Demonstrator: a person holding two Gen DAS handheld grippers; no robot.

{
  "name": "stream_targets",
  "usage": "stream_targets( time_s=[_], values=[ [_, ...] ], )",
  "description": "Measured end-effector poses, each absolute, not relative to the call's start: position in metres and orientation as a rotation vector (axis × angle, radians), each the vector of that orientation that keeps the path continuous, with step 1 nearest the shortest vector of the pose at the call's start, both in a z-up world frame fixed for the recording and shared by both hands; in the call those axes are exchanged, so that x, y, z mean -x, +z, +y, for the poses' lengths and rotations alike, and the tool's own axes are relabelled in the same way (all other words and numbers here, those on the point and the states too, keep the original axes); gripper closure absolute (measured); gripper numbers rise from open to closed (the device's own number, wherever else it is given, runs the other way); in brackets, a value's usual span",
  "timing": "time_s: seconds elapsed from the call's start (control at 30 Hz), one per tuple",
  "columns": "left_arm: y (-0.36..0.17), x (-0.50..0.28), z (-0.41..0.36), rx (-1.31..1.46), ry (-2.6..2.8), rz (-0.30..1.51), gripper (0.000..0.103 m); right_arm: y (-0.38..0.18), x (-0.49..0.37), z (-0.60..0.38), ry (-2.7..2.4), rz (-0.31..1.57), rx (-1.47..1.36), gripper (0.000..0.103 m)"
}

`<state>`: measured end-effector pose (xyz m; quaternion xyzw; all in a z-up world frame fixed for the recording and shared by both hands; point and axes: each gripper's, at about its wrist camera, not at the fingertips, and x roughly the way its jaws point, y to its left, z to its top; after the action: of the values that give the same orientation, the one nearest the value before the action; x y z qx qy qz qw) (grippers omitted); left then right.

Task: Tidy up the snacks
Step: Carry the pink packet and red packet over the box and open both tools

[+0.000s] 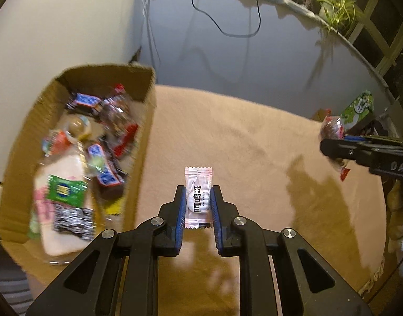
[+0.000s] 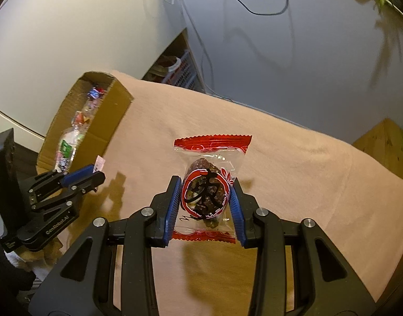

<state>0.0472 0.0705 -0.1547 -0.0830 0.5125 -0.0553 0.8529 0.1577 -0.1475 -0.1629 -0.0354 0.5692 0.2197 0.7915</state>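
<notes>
My left gripper (image 1: 198,193) is shut on a small white sachet (image 1: 198,192) with black print, held above the tan cloth. My right gripper (image 2: 205,184) is shut on a clear red-edged snack packet (image 2: 210,184) with a dark date inside. In the left wrist view the right gripper (image 1: 330,144) shows at the right edge with that packet (image 1: 332,129). In the right wrist view the left gripper (image 2: 96,171) is at the left with the sachet's tip (image 2: 99,163) showing. A cardboard box (image 1: 142,142) full of several wrapped snacks lies left of the left gripper; it also shows in the right wrist view (image 2: 106,131).
A tan cloth (image 1: 241,144) covers the table. A green snack bag (image 1: 359,108) and a wooden box (image 2: 380,144) sit at the far right. Behind are a grey wall with a black cable (image 1: 227,31), a plant (image 1: 338,8) and a shelf with baskets (image 2: 180,71).
</notes>
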Motion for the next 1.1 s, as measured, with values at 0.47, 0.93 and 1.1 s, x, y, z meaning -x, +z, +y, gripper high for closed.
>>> stream_targets(
  time_s=[0.47, 0.93, 1.1],
  values=[
    [-0.125, -0.015, 0.127, 0.198, -0.014, 0.989, 0.086, -0.145, -0.159, -0.071, 0.628, 1.204, 0.136, 0.065],
    [-0.133, -0.008, 0.155, 0.218, 0.088, 0.972, 0.086, -0.153, -0.15, 0.033, 0.793, 1.214, 0.257, 0.065],
    [-0.137, -0.005, 0.168, 0.22, 0.116, 0.972, 0.086, -0.158, -0.145, 0.064, 0.837, 1.219, 0.298, 0.065]
  ],
)
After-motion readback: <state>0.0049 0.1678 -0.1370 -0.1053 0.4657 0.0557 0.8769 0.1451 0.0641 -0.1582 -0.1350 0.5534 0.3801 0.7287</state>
